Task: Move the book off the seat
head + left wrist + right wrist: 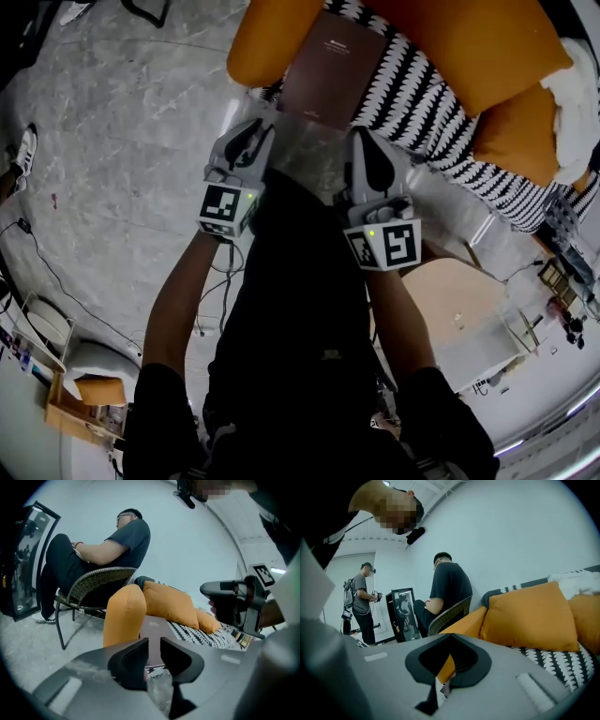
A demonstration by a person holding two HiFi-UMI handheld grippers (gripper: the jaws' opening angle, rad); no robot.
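Hovering the left tool (pixel 258 127), jaws narrowly apart and empty, at the near edge of the book (pixel 333 70) lying flat on the patterned seat (pixel 422 103), likely to slip over it, holding the right tool (pixel 366 141) closed alongside.

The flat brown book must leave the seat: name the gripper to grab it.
Left. The left gripper has its jaws apart, lined up with the near edge of the flat brown book on the black-and-white patterned seat; the right gripper has its jaws together.
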